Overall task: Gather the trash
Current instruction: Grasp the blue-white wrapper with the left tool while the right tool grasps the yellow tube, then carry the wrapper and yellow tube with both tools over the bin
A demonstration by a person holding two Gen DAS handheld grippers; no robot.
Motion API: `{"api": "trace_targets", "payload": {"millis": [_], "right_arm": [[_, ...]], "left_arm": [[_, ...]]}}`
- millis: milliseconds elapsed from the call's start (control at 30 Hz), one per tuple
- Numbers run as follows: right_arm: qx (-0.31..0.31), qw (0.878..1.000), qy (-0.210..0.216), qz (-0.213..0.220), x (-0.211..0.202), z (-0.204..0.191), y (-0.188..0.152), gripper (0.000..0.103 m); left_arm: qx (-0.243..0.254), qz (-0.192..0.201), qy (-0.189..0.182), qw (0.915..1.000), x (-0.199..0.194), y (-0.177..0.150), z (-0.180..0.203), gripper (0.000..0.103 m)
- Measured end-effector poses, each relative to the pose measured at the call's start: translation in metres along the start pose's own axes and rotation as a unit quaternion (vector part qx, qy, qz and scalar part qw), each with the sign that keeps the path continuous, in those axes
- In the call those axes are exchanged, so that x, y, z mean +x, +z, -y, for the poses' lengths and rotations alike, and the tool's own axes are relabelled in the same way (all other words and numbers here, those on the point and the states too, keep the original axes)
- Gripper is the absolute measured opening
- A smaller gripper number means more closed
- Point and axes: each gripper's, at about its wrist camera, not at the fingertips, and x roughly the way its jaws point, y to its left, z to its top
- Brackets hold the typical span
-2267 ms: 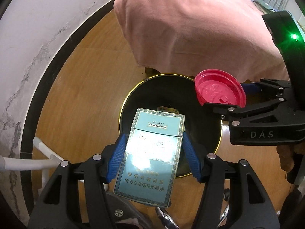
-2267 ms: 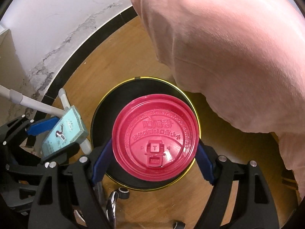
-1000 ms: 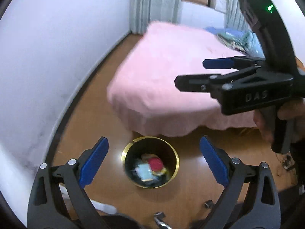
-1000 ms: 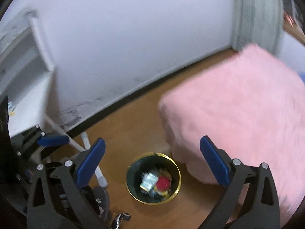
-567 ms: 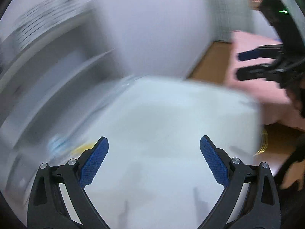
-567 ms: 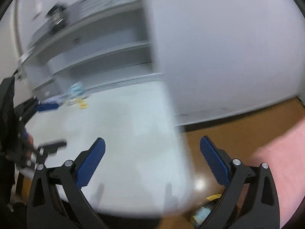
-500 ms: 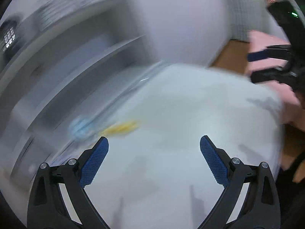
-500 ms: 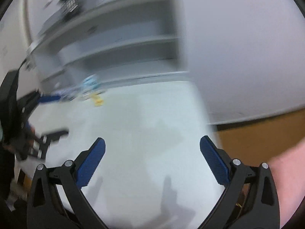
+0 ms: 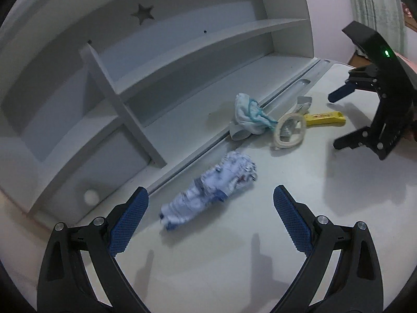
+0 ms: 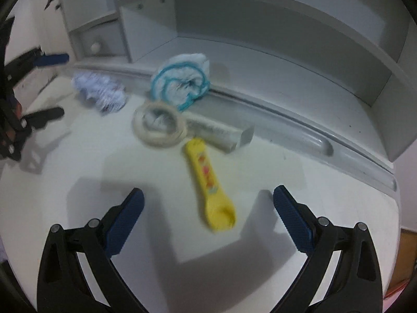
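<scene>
Trash lies on a white desk. A crumpled pale blue-and-white wrapper sits just ahead of my left gripper, which is open and holds nothing. A yellow flat packet lies in front of my right gripper, also open. Beyond it are a cream tape ring, a white wad with a blue string, and a squeezed white tube. In the left wrist view the right gripper hovers near the yellow packet, the tape ring and the wad.
A white hutch with shelves and a small drawer knob stands at the desk's back, behind a long pencil groove. The desk's right edge drops to wood floor. A curtain hangs far right.
Both grippers let go of the cigarette box and the red lid into the bin, then swung up from the floor to the desk. Both now stand open over the trash there.
</scene>
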Motion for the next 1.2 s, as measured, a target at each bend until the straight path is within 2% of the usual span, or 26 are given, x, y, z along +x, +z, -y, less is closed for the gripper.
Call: {"api": "trace_targets", "payload": {"millis": [100, 167, 200, 267, 300, 333, 433, 500, 567, 600, 667, 800, 967, 1100, 1200], "right_arm": [[0.004, 1.000, 0.003, 0.003, 0.001, 0.005, 0.005, 0.091], [-0.002, 1.000, 0.007, 0.006, 0.004, 0.003, 0.007, 0.084], [-0.004, 1.000, 0.009, 0.008, 0.003, 0.002, 0.008, 0.077], [-0.005, 1.000, 0.013, 0.014, 0.001, 0.000, 0.010, 0.055], [-0.004, 1.000, 0.016, 0.017, 0.000, -0.001, 0.011, 0.025], [-0.002, 1.000, 0.019, 0.016, 0.000, -0.001, 0.012, 0.013], [-0.003, 1.000, 0.015, 0.022, -0.002, 0.000, 0.011, 0.013], [0.001, 1.000, 0.017, 0.023, -0.003, 0.001, 0.008, 0.013], [0.003, 1.000, 0.019, 0.023, -0.005, 0.000, 0.006, 0.013], [0.004, 1.000, 0.020, 0.023, -0.006, 0.000, 0.006, 0.013], [0.006, 0.999, 0.021, 0.024, -0.010, -0.001, 0.001, 0.013], [0.015, 0.999, 0.022, 0.033, -0.027, 0.000, -0.013, 0.013], [0.036, 0.998, 0.019, 0.050, -0.060, 0.003, -0.045, 0.013], [0.058, 0.996, 0.006, 0.062, -0.092, 0.011, -0.080, 0.013], [0.077, 0.995, -0.014, 0.067, -0.117, 0.022, -0.114, 0.013]], "left_arm": [[0.007, -0.005, -0.031, 0.9995, 0.018, 0.005, -0.007, 0.094], [0.016, -0.005, -0.041, 0.9990, 0.030, 0.006, -0.014, 0.094], [0.020, -0.006, -0.046, 0.9987, 0.033, 0.005, -0.014, 0.094], [0.030, -0.008, -0.049, 0.9983, 0.043, 0.007, -0.015, 0.094], [0.035, -0.010, -0.047, 0.9982, 0.046, 0.008, -0.014, 0.094], [0.044, -0.014, -0.046, 0.9979, 0.050, 0.008, -0.011, 0.094], [0.065, -0.023, -0.028, 0.9973, 0.059, 0.009, -0.005, 0.093], [0.065, -0.019, -0.031, 0.9972, 0.059, 0.010, -0.003, 0.085], [0.064, -0.023, -0.041, 0.9969, 0.059, 0.010, 0.000, 0.057], [0.063, -0.027, -0.041, 0.9968, 0.059, 0.010, 0.000, 0.049], [0.057, -0.042, -0.031, 0.9970, 0.058, 0.012, 0.002, 0.027], [0.022, -0.036, -0.010, 0.9991, 0.039, 0.015, 0.011, 0.024], [-0.019, -0.037, 0.029, 0.9987, -0.014, 0.009, 0.068, 0.023], [-0.026, -0.018, 0.006, 0.9995, -0.048, 0.011, 0.130, 0.023], [-0.017, -0.004, -0.031, 0.9994, -0.054, 0.026, 0.181, 0.023]]}}
